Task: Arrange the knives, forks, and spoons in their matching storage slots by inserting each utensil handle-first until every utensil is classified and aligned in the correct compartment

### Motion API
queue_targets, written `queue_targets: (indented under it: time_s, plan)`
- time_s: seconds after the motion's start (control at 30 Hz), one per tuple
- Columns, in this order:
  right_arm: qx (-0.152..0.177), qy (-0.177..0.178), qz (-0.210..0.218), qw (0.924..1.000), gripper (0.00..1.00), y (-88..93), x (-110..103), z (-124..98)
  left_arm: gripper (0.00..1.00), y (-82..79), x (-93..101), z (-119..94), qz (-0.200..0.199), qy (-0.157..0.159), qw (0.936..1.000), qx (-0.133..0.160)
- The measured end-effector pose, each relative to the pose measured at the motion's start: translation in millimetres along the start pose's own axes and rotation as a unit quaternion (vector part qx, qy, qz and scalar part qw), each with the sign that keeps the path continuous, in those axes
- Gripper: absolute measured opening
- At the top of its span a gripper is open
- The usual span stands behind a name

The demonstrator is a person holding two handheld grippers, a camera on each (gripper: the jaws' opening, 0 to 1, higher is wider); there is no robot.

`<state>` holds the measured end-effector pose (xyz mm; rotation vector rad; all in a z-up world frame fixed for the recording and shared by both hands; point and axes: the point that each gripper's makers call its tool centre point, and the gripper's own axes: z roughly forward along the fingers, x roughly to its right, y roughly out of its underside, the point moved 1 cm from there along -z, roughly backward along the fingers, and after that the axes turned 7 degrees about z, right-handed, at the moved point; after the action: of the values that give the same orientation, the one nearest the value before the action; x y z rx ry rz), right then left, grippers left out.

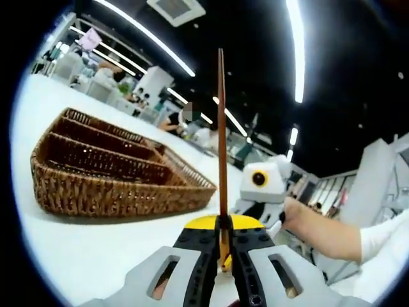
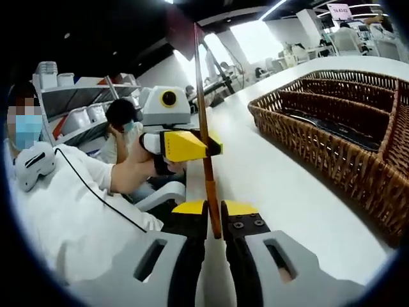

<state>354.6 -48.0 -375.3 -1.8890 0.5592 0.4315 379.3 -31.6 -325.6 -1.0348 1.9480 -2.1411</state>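
**Both claws pinching one wooden-handled utensil**

Left claw (image 1: 223, 246) and right claw (image 2: 215, 220) are each clamping the same slim utensil (image 1: 221, 128), its brown wooden handle running straight out along the jaws. We are holding it above the white desk (image 1: 96, 256). The woven wicker basket (image 1: 115, 173), with long dividers, is lying just beside it, nearer our right claw. We cannot tell which kind of utensil it is.
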Motion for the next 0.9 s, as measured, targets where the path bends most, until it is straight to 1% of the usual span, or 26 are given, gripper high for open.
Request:
queue_targets:
  time_s: [0.07,0.17,0.43,0.57,0.6,0.67,0.77,0.9]
  plan:
    - [-0.001,-0.001,0.000,1.0000,0.08,0.5,-0.5,0.3,0.03,0.2,0.1,0.3,0.000,0.001,1.0000,0.000]
    - [-0.006,-0.012,0.002,0.9999,0.08,2.4,-3.9,0.3,0.03,0.6,2.0,1.1,0.000,0.005,1.0000,-0.003]
    - [-0.001,-0.011,0.012,0.9999,0.07,2.2,-3.2,-0.5,0.03,0.3,1.9,2.1,-0.001,0.004,1.0000,-0.004]
    - [0.000,-0.013,0.004,0.9999,0.06,2.4,-5.3,0.5,0.04,0.2,1.9,2.4,0.001,0.004,1.0000,-0.004]
    - [0.000,-0.011,0.009,0.9999,0.06,2.5,-5.1,0.7,0.04,0.2,1.8,2.4,0.001,0.004,1.0000,-0.004]
    - [0.000,-0.017,0.023,0.9996,0.06,2.8,-7.4,1.2,0.05,0.3,0.3,2.4,0.009,-0.001,0.9999,-0.005]
    - [0.004,-0.012,0.014,0.9998,0.06,1.9,-6.9,1.7,0.05,-0.8,0.7,2.4,0.013,-0.003,0.9999,-0.003]
    - [0.008,-0.014,0.028,0.9995,0.06,0.9,-6.7,2.2,0.06,-2.1,-1.7,2.7,0.021,-0.007,0.9997,-0.001]
